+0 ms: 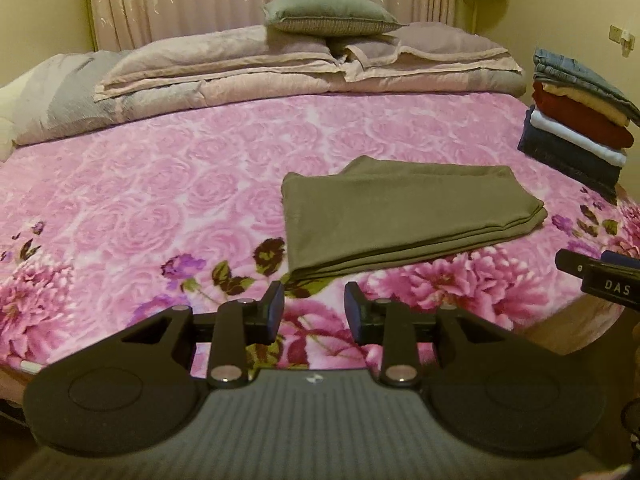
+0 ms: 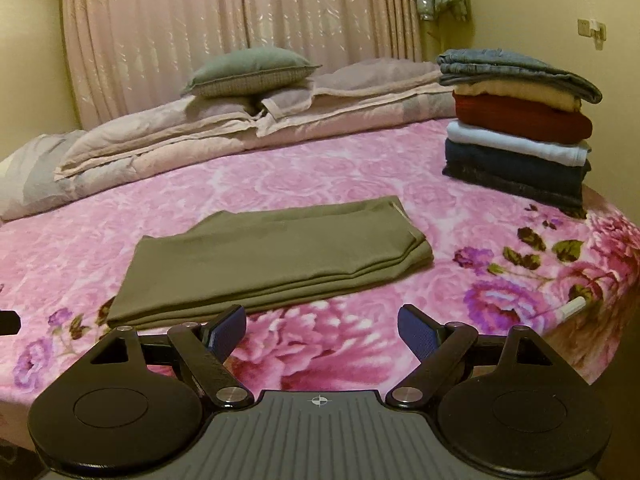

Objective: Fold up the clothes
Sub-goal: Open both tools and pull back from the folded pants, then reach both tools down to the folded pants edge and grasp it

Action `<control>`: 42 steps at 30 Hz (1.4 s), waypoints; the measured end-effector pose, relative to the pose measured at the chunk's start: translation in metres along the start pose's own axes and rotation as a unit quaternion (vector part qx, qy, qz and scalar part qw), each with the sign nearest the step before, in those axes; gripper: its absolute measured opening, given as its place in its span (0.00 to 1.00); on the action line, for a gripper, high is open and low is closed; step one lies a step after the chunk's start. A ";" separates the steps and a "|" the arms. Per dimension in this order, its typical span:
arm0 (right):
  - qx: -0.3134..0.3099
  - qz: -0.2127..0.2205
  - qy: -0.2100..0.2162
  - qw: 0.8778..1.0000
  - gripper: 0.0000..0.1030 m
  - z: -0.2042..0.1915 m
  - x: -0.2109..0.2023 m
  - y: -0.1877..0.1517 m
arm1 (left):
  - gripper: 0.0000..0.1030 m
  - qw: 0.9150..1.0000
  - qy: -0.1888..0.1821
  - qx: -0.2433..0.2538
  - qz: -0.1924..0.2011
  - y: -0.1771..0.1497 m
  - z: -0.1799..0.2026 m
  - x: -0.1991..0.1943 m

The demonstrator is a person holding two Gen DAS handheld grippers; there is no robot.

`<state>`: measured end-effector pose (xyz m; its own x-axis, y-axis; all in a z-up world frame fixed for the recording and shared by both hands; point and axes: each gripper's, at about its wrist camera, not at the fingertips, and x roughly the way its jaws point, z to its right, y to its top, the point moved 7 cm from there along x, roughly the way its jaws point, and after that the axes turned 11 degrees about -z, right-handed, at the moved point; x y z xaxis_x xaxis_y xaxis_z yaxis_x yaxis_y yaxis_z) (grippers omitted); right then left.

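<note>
Pink floral bed (image 1: 160, 184) — white tube (image 2: 573, 305) in right view only

You see: olive-green folded garment (image 2: 272, 256); pink rose-patterned blanket (image 2: 320, 176); stacked clothes (image 2: 520, 120) in denim blue, beige, dark red, white, navy.

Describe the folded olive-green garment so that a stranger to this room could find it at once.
Start at the bed with the pink floral blanket. The folded olive-green garment lies alone near its front edge. Unlike the stack of folded clothes at the right, it is one flat piece.
</note>
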<state>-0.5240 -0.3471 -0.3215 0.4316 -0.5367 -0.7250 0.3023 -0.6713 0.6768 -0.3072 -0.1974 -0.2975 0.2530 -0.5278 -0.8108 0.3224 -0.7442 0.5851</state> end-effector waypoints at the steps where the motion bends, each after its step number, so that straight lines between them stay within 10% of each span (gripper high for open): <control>1: 0.001 0.000 0.001 1.000 0.83 0.000 0.000 -0.001 | 0.28 1.000 0.000 0.001 0.001 0.000 0.000 -0.002; 18: 0.084 -0.020 0.022 0.996 0.83 0.023 0.063 0.016 | 0.30 0.997 -0.073 0.008 -0.028 0.024 -0.006 0.083; 24: 0.266 -0.005 0.177 0.947 0.55 0.073 0.119 0.048 | 0.19 0.991 -0.133 -0.004 -0.009 0.052 -0.012 0.127; 31: 0.338 -0.008 0.172 0.925 0.52 0.127 0.181 0.067 | 0.17 0.989 -0.137 -0.022 -0.049 0.059 -0.020 0.196; 34: 0.374 -0.012 0.147 0.915 0.26 0.157 0.192 0.060 | 0.13 0.988 -0.137 -0.030 -0.060 0.054 -0.027 0.209; 38: 0.439 0.010 0.163 0.883 0.30 0.188 0.170 0.051 | 0.11 0.985 -0.152 -0.059 -0.058 0.055 -0.043 0.196; 40: 0.458 0.013 0.171 0.872 0.75 0.194 0.158 0.045 | 0.12 0.983 -0.159 -0.074 -0.056 0.055 -0.051 0.188; 42: 0.454 0.014 0.154 0.878 0.77 0.196 0.149 0.040 | 0.13 0.979 -0.169 -0.094 -0.058 0.054 -0.060 0.184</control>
<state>-0.6144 -0.5546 -0.4271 0.6797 -0.4894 -0.5464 -0.4529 -0.8659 0.2122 -0.1887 -0.3100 -0.4141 -0.1014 -0.5728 -0.8134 0.5018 -0.7355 0.4554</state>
